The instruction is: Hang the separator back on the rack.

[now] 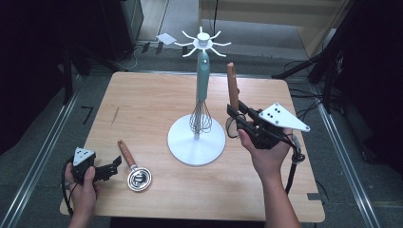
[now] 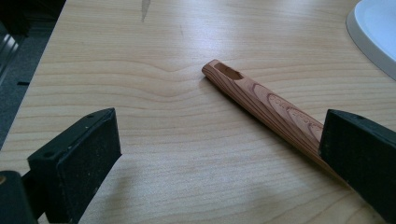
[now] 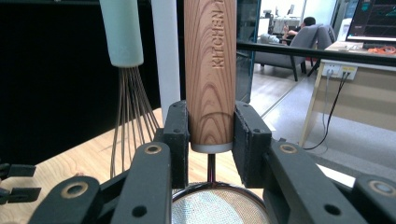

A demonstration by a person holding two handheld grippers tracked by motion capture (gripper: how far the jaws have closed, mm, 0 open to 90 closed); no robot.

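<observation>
Right gripper view: the right gripper [image 3: 211, 135] has its fingers clamped on the strainer [image 3: 210, 70] handle, upright, mesh below them, whisk [image 3: 123, 84] and stand pole just left. Left gripper [image 2: 219, 154] fingers stand apart on the worktop [image 2: 187, 42], the right one touching the ladle [image 2: 261, 105] handle; bare wood ahead.

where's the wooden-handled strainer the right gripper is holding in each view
High view: the strainer's wooden handle stands upright right of centre, clamped in the right gripper.
Left gripper view: not in it; the wooden handle there belongs to the utensil lying on the table.
Right gripper view: handle at centre, upright between the fingers, mesh bowl at the bottom edge.
Shared landmark: the white stand, whose base shows at the left gripper view's top right and post beside the handle.
</observation>
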